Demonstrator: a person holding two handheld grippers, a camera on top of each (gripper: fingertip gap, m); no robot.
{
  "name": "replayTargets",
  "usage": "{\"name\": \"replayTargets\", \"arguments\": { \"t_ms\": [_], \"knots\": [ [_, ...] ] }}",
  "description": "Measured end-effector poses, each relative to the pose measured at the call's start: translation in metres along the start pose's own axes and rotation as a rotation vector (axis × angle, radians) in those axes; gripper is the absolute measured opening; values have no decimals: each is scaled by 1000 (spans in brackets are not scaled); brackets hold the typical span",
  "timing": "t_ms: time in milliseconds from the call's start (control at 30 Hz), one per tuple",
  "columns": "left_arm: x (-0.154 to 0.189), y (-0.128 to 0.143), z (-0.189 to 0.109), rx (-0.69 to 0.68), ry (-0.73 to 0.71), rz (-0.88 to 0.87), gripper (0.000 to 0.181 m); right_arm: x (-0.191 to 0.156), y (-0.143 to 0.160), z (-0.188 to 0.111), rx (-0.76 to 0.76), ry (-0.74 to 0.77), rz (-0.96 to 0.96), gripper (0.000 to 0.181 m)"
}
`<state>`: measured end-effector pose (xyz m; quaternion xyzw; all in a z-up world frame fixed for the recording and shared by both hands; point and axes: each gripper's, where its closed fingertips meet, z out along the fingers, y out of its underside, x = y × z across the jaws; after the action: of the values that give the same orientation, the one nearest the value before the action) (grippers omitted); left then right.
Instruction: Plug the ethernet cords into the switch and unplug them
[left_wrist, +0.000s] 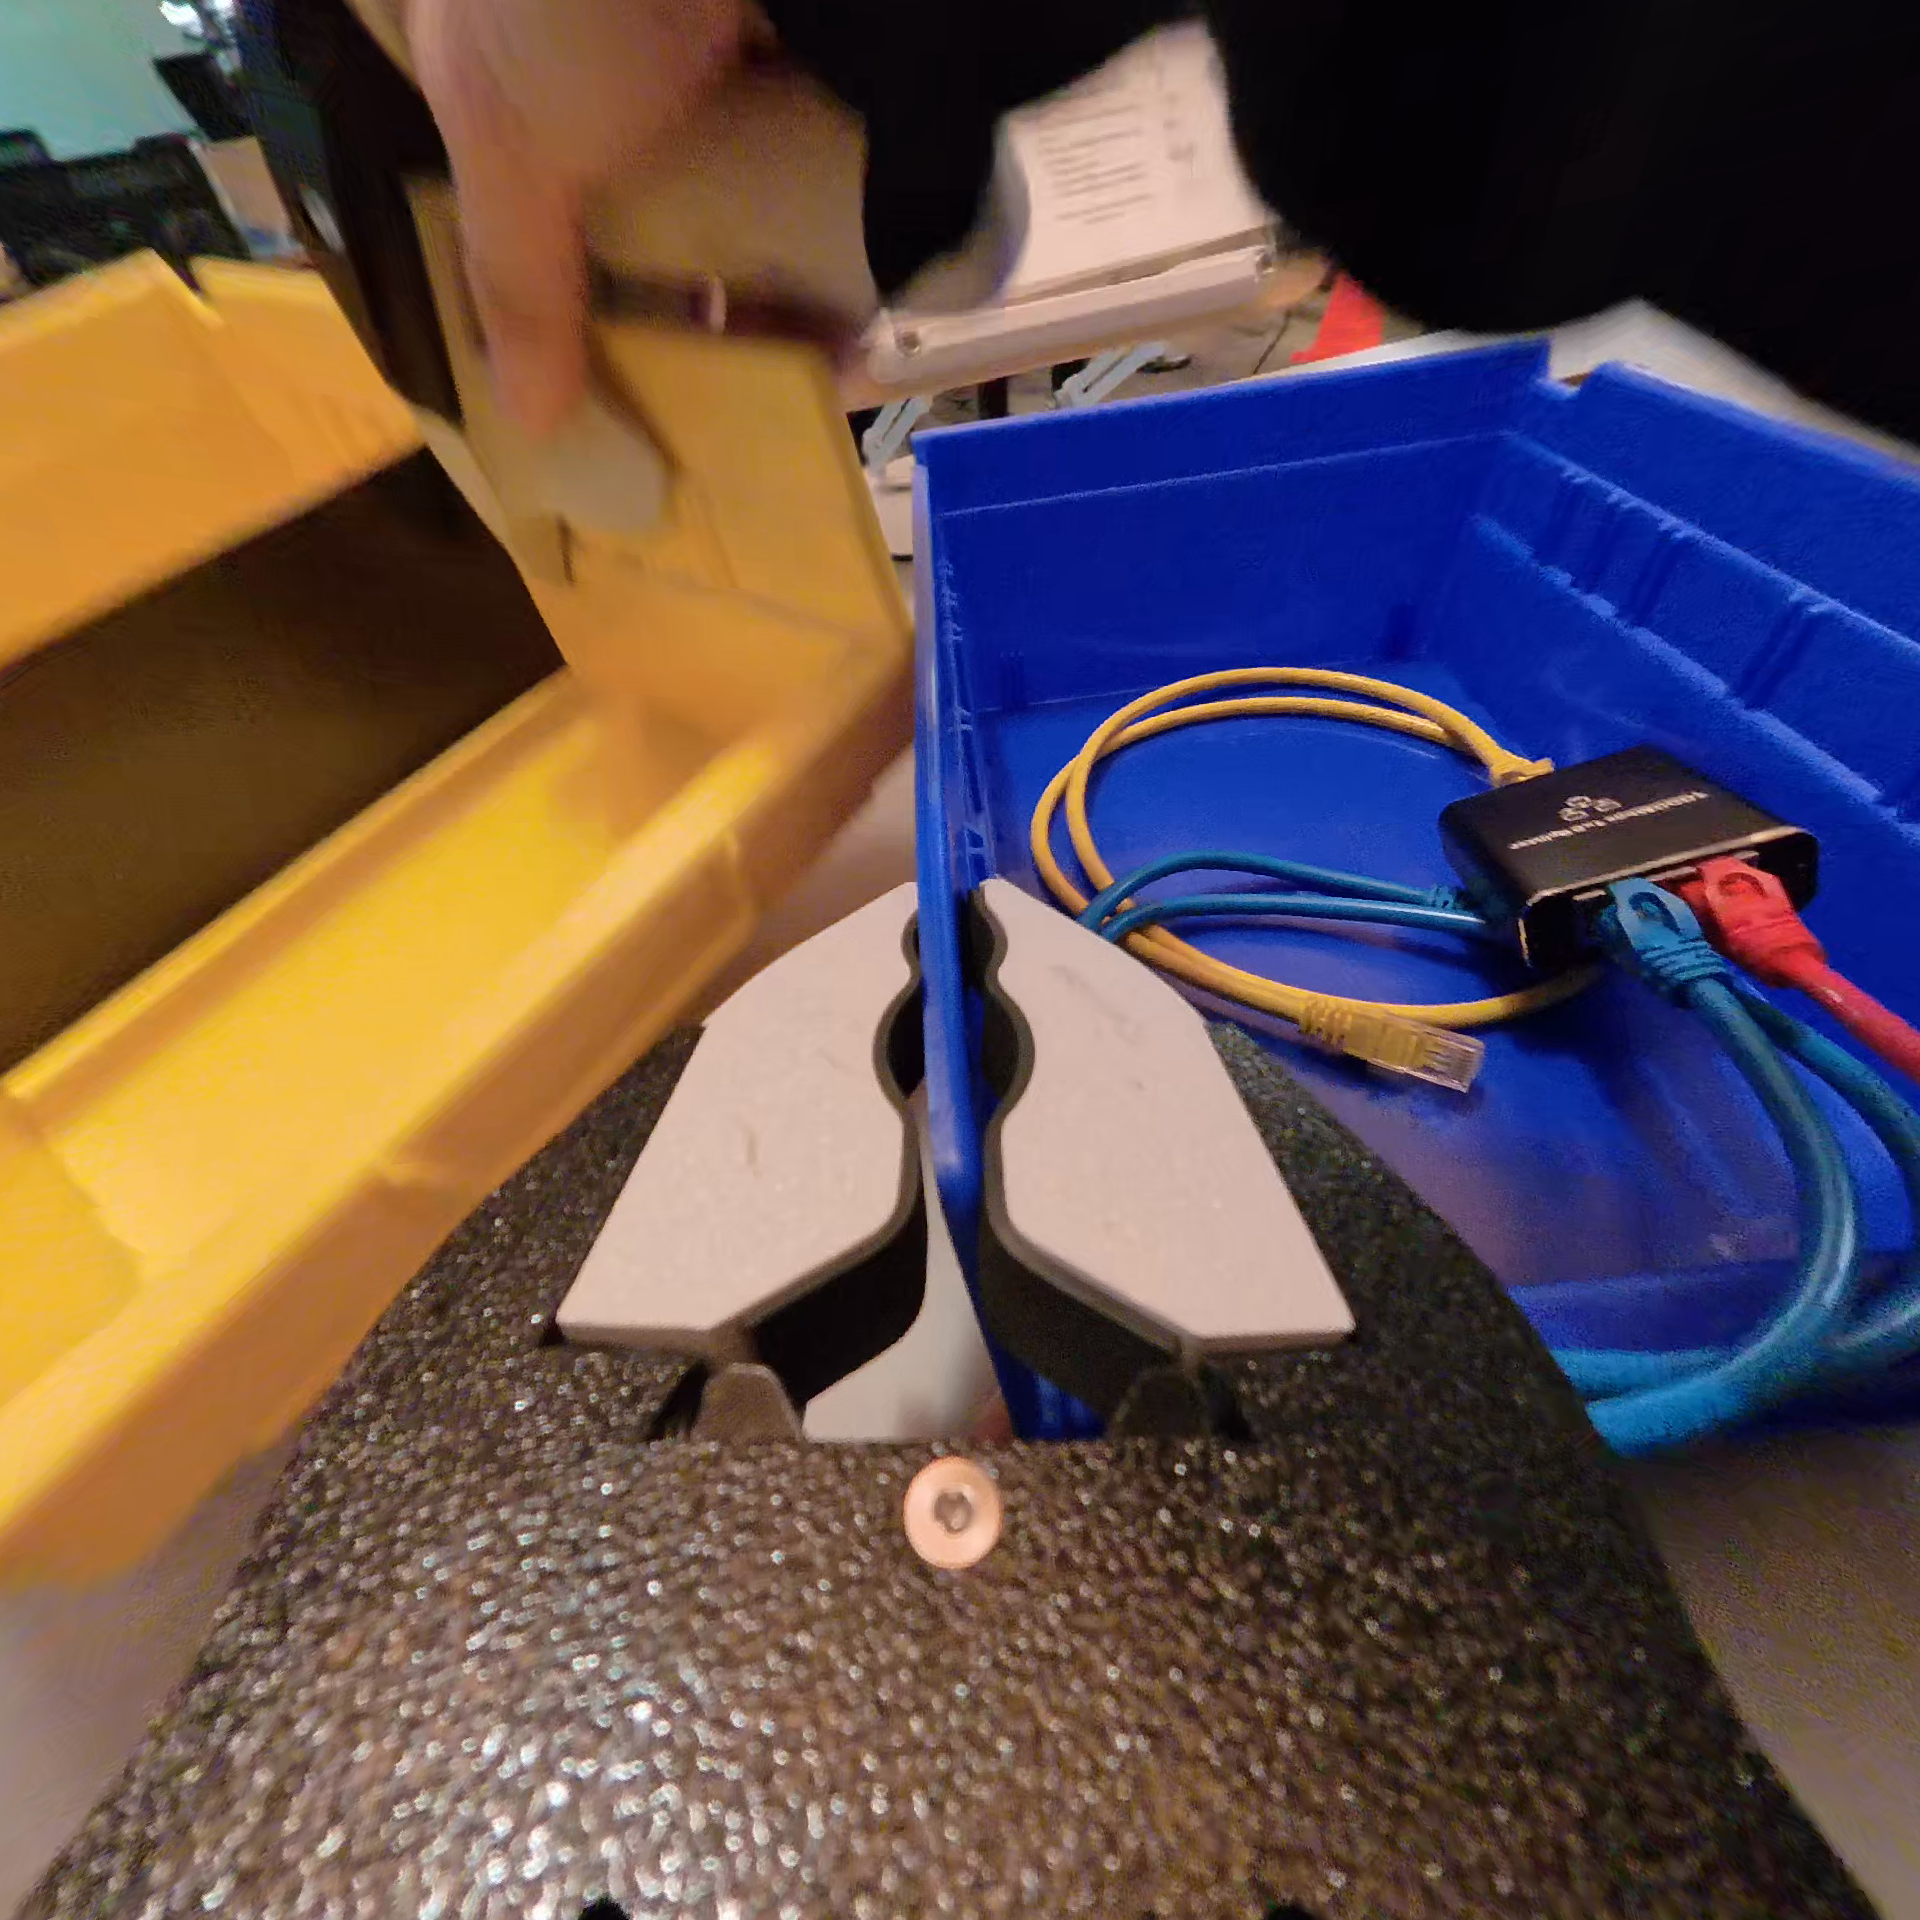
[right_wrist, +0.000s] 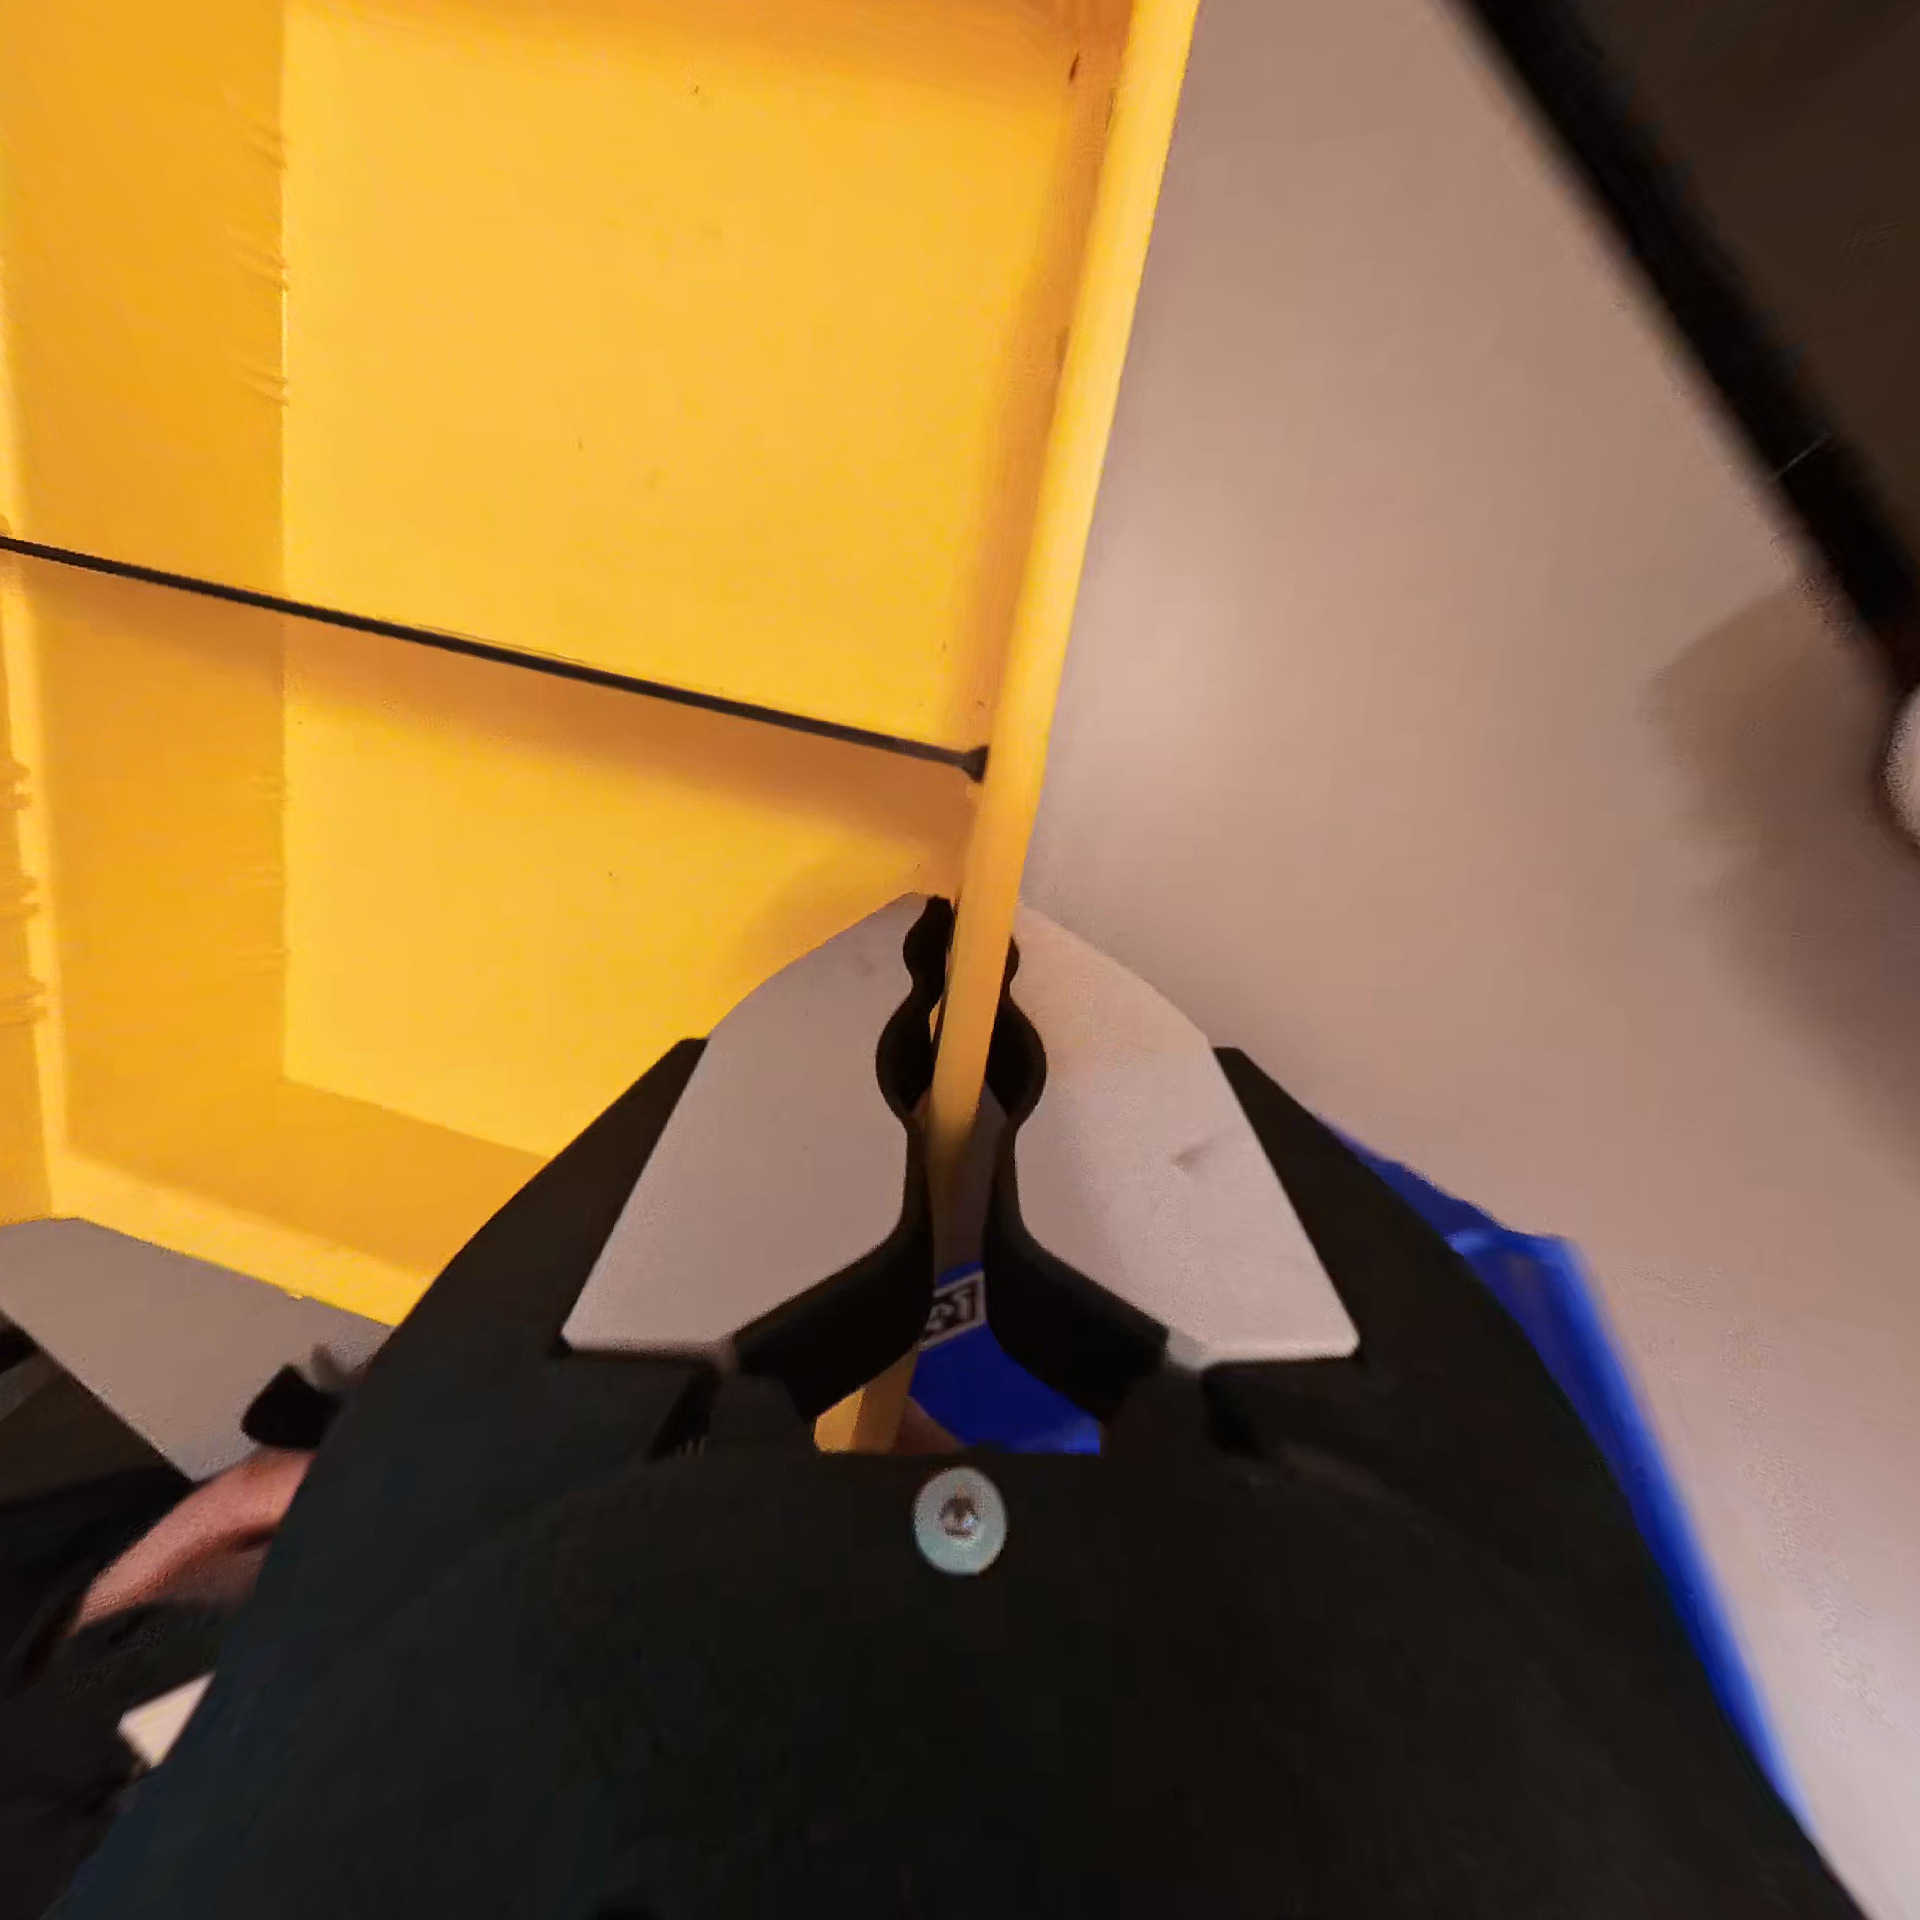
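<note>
Bins being positioned, judged preparatory: left gripper (left_wrist: 943, 940) clamped on blue bin (left_wrist: 1299, 499) wall, right gripper (right_wrist: 964, 935) on yellow bin (right_wrist: 644, 436) wall. Next: walls released, switch (left_wrist: 1621, 847) approached; yellow cord (left_wrist: 1392, 1044) plug loose.

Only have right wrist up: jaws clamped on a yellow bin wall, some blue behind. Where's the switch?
Observer: The switch lies inside the blue bin, next to the yellow bin.
Operator: Cords?
Observer: A blue cord and a red cord are plugged into its front; the yellow cord has one loose end on the bin floor.
Operator: Left side?
Observer: The left gripper is shut on the blue bin's near wall.
</note>
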<state>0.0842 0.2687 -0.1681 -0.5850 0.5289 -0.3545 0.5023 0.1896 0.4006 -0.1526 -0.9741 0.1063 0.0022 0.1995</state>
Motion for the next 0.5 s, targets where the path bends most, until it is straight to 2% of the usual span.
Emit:
{"name": "replayTargets", "arguments": {
  "t_ms": [67, 167, 267, 367, 433, 500],
  "knots": [
    [-5, 1, 0, 2, -9, 11, 4, 12, -29, -41, 121, 14, -5, 5],
    [-13, 2, -2, 8, -23, 14, 5, 41, -63, -123, 344, -5, 49, 6],
    [-28, 4, -4, 8, -53, 12, 4, 88, -59, -205, 519, 14, 101, 5],
    [-53, 8, -7, 5, -102, -4, 5, 143, -8, -259, 577, 60, 141, 6],
    [-74, 12, -10, 3, -150, -23, 5, 178, 44, -276, 564, 96, 171, 6],
    [-96, 15, -15, 0, -205, -42, 5, 211, 106, -278, 531, 130, 210, 6]
  ]
}}
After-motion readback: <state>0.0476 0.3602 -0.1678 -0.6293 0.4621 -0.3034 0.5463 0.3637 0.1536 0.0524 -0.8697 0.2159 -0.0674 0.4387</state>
